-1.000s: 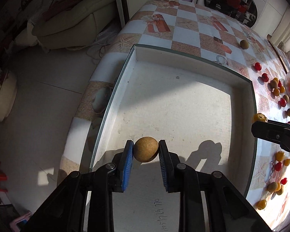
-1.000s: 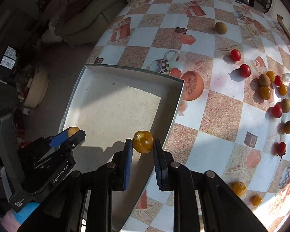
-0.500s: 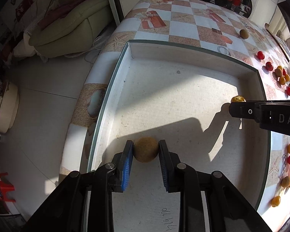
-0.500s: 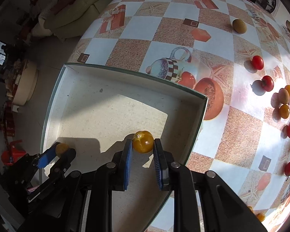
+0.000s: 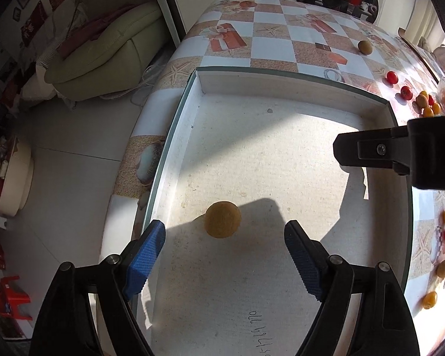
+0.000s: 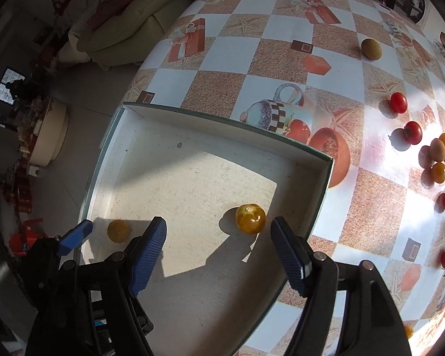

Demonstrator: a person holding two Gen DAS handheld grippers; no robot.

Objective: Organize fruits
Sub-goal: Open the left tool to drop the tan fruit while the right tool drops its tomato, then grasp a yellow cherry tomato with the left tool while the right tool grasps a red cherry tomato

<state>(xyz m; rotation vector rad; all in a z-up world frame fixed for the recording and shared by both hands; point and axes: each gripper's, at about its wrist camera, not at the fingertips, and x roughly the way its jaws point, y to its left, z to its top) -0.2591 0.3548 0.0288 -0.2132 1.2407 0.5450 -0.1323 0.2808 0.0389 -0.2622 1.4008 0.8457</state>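
**Fruits released into the box**

Fruits lie in the box (image 6: 317,216), two that we count: a brown one (image 5: 222,219) between the pads of our left gripper (image 5: 224,234), and a yellow tomato (image 6: 250,219) between the pads of our right gripper (image 6: 218,231). Both grippers have just been opening; their jaws stand wide, and neither pad touches its fruit. In the right wrist view the brown fruit is half hidden behind the left gripper. In the left wrist view the right gripper covers the tomato completely.

On the table (image 6: 252,68) we count one lone brown fruit (image 6: 371,48) and two red tomatoes (image 6: 398,102) apart from the rest. More red and yellow ones crowd the right edge, cut off, so we cannot count them.
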